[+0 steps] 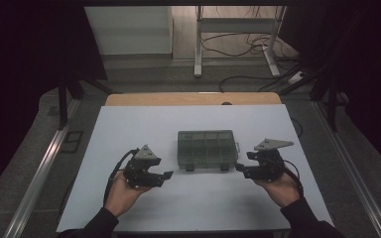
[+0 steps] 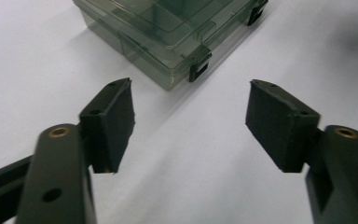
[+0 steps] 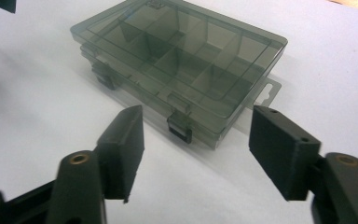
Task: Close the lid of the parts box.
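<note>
**Two grippers flank a shut organiser box, jaws apart**

Hands and dark sleeves come in at the near edge of the high view, each hand holding a gripper. Between them, at the middle of the pale blue table cover point(image 1: 129, 129), sits a smoky clear compartment box point(image 1: 206, 147), lid down, its two black latches point(image 1: 190, 168) facing the person. Left gripper point(image 1: 166, 175) and right gripper point(image 1: 239, 168) point inward at the box's near corners, just beside it and not touching; each has its jaws apart with nothing between them. Judged from this stance, the step in hand is the approach to the latches, and the next move calls for each gripper to ease in and catch one clasp squarely without shoving the light box across the cover.

Left gripper view: black pads point(image 2: 114, 116) stand wide over bare cover, with the box's corner and one latch point(image 2: 199, 70) just beyond them.

Right gripper view: pads point(image 3: 126, 140) stand equally wide, a latch point(image 3: 179, 129) lying ahead between them; dividers show through the lid, the compartments apparently empty.

Beyond the table's wooden far edge point(image 1: 193, 98), the dim room holds a white frame stand point(image 1: 238, 39), loose cables point(image 1: 238, 47) on a grey floor, and metal rails point(image 1: 39, 168) on either side
</note>
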Tool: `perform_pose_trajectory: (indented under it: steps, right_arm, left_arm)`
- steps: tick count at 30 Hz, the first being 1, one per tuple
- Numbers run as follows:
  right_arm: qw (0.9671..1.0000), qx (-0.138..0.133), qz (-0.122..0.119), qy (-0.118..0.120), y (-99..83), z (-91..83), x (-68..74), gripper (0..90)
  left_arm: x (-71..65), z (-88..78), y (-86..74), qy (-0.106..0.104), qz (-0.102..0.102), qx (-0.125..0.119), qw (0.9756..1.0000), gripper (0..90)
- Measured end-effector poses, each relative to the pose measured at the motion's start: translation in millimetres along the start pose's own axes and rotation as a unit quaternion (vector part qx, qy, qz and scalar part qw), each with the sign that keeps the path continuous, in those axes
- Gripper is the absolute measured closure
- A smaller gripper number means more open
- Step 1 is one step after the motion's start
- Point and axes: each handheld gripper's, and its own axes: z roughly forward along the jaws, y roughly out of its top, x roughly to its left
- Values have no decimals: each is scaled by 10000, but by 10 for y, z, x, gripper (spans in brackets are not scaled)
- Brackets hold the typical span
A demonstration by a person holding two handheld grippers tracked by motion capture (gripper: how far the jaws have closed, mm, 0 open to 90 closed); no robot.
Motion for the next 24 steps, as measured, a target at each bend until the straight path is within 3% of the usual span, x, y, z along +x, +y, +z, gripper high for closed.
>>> perform_pose_trajectory:
  steps: [6, 14, 24]
  right_arm:
    - [9999, -99, 20, -5, -64, -120, 20, 293]
    - [9998, -193, 21, -54, -165, -256, 46, 237]
    - [9999, -145, 23, -72, -307, -371, 72, 143]
  left_arm:
    - [19, -117, -75, 11, -66, -41, 10000, 238]
    - [27, -217, -170, 28, 10, -30, 10000, 173]
    - [39, -434, -297, 101, -310, -293, 9990, 104]
